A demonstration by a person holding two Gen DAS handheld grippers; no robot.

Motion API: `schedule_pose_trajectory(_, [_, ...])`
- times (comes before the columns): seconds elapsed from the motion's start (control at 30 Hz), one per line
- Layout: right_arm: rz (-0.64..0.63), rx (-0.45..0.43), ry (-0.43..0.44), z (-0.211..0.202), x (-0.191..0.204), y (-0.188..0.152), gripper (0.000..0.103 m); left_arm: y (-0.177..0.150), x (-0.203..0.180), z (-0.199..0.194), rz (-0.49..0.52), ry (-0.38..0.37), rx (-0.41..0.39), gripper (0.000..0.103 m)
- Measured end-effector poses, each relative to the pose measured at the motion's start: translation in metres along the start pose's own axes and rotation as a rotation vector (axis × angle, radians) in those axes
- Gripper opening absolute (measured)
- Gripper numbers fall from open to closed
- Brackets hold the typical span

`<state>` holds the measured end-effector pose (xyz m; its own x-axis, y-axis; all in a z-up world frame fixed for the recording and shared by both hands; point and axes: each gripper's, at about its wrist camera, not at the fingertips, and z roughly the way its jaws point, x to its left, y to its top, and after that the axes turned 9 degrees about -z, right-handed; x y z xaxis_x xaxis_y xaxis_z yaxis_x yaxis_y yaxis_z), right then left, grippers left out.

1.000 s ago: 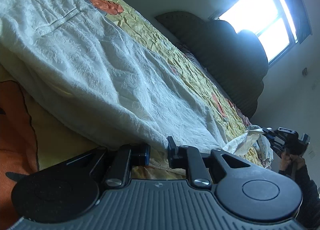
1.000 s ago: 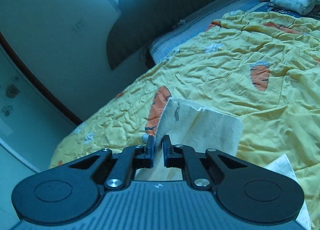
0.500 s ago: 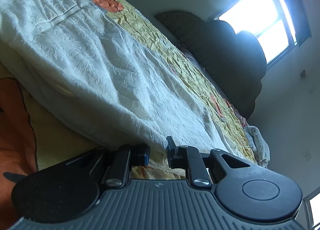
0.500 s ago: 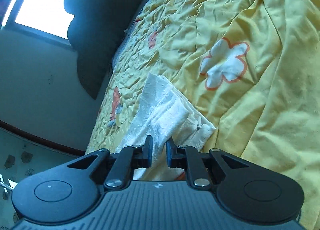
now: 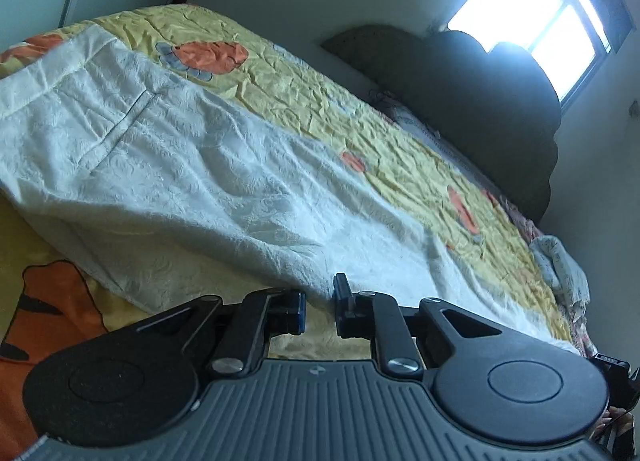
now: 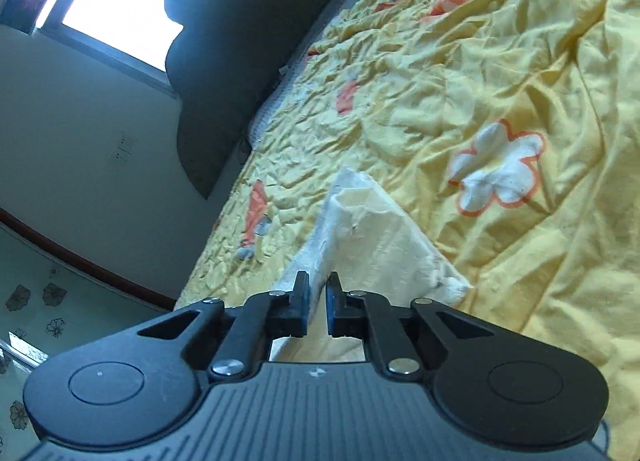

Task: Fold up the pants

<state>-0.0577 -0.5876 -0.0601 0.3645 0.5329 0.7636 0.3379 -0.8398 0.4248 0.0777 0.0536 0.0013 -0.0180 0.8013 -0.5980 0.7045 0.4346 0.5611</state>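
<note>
1. Lying stretched across a crumpled yellow quilt with orange and white cartoon prints (image 5: 320,97), a pair of white textured fabric pants (image 5: 192,181) is seen from the left wrist view, waistband at the upper left and legs running toward the lower right.
2. The left gripper (image 5: 320,307) is held low at the near edge of the pants, its fingers (image 5: 294,311) parted by a modest gap; cloth lies just beyond the tips, but whether any is pinched cannot be told.
3. In the right wrist view, the right gripper (image 6: 318,303) is seen with its fingers (image 6: 302,301) nearly together, and a folded end of the pants (image 6: 372,245) passes through the narrow gap between them, so the cloth appears to be gripped.
4. That held end is raised off the quilt (image 6: 480,81) in a peaked fold.
5. A dark scalloped headboard (image 5: 492,109) is seen behind the bed, below a bright window (image 5: 536,9).
6. A bundle of pale patterned bedding (image 5: 560,261) is seen at the far edge of the quilt.
</note>
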Motion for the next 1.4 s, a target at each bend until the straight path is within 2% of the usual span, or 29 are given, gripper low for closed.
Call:
schedule_pose_trajectory(0.07, [0.039, 0.029, 0.003, 0.005, -0.017, -0.006, 0.008, -0.006, 0.009, 0.014, -0.001, 0.056, 0.058, 0.018])
schedule_pose_trajectory(0.17, [0.087, 0.022, 0.021, 0.0, -0.023, -0.011, 0.008, -0.009, 0.006, 0.015, 0.032, 0.067, 0.042, 0.018])
schedule_pose_trajectory(0.23, [0.13, 0.004, 0.026, -0.011, -0.027, -0.011, 0.013, -0.009, 0.006, 0.011, 0.043, 0.06, 0.046, 0.029])
schedule_pose_trajectory(0.27, [0.145, -0.012, 0.02, -0.018, -0.03, -0.012, 0.017, -0.01, 0.006, 0.007, 0.048, 0.048, 0.048, 0.03])
schedule_pose_trajectory(0.3, [0.149, -0.029, 0.017, -0.027, -0.031, -0.013, 0.032, -0.011, 0.005, 0.001, 0.05, 0.044, 0.05, 0.032])
schedule_pose_trajectory(0.33, [0.137, -0.044, 0.018, -0.035, -0.031, -0.015, 0.054, -0.012, 0.004, -0.005, 0.043, 0.037, 0.051, 0.038])
schedule_pose_trajectory(0.37, [0.119, -0.052, 0.013, -0.041, -0.029, -0.016, 0.067, -0.014, 0.005, -0.01, 0.035, 0.025, 0.055, 0.048])
schedule_pose_trajectory(0.4, [0.105, -0.051, 0.011, -0.045, -0.028, -0.018, 0.078, -0.016, 0.005, -0.015, 0.025, 0.018, 0.061, 0.053])
schedule_pose_trajectory(0.43, [0.103, -0.04, 0.018, -0.045, -0.028, -0.019, 0.078, -0.02, 0.006, -0.018, 0.007, 0.022, 0.073, 0.06])
schedule_pose_trajectory(0.53, [0.117, -0.002, 0.03, -0.034, -0.028, -0.019, 0.078, -0.027, 0.013, -0.019, -0.08, 0.023, 0.111, 0.06])
schedule_pose_trajectory(0.77, [0.066, 0.035, 0.014, 0.001, -0.007, -0.007, 0.078, -0.027, 0.031, -0.02, -0.32, -0.025, 0.114, 0.063])
schedule_pose_trajectory(1.0, [0.045, 0.017, 0.053, 0.005, 0.001, -0.021, 0.078, -0.03, 0.052, -0.019, -0.585, -0.092, 0.093, 0.067])
schedule_pose_trajectory(1.07, [0.04, -0.002, 0.04, 0.008, 0.005, -0.024, 0.076, -0.03, 0.054, -0.016, -0.637, -0.095, 0.073, 0.067])
schedule_pose_trajectory(1.1, [0.039, -0.003, 0.016, 0.011, 0.006, -0.025, 0.061, -0.028, 0.054, -0.013, -0.647, -0.089, 0.063, 0.067])
schedule_pose_trajectory(1.13, [0.043, 0.01, -0.009, 0.016, 0.006, -0.026, 0.023, -0.026, 0.053, -0.012, -0.65, -0.079, 0.053, 0.067])
schedule_pose_trajectory(1.17, [0.047, 0.022, -0.026, 0.021, 0.006, -0.027, 0.007, -0.024, 0.052, -0.011, -0.649, -0.063, 0.041, 0.061])
schedule_pose_trajectory(1.2, [0.031, 0.01, -0.035, 0.022, 0.009, -0.028, 0.007, -0.022, 0.051, -0.009, -0.642, -0.039, 0.03, 0.056])
schedule_pose_trajectory(1.23, [0.0, -0.001, -0.045, 0.022, 0.014, -0.027, 0.007, -0.019, 0.05, -0.009, -0.63, -0.01, 0.019, 0.04])
schedule_pose_trajectory(1.27, [-0.014, -0.013, -0.034, 0.02, 0.019, -0.025, 0.007, -0.015, 0.05, -0.009, -0.612, 0.014, 0.004, 0.012])
schedule_pose_trajectory(1.37, [-0.024, -0.059, 0.041, 0.006, 0.033, -0.008, 0.007, -0.009, 0.044, -0.015, -0.564, 0.031, -0.015, 0.013])
schedule_pose_trajectory(1.4, [-0.036, -0.067, 0.049, 0.002, 0.035, -0.004, 0.007, -0.009, 0.038, -0.02, -0.518, 0.04, -0.031, 0.013])
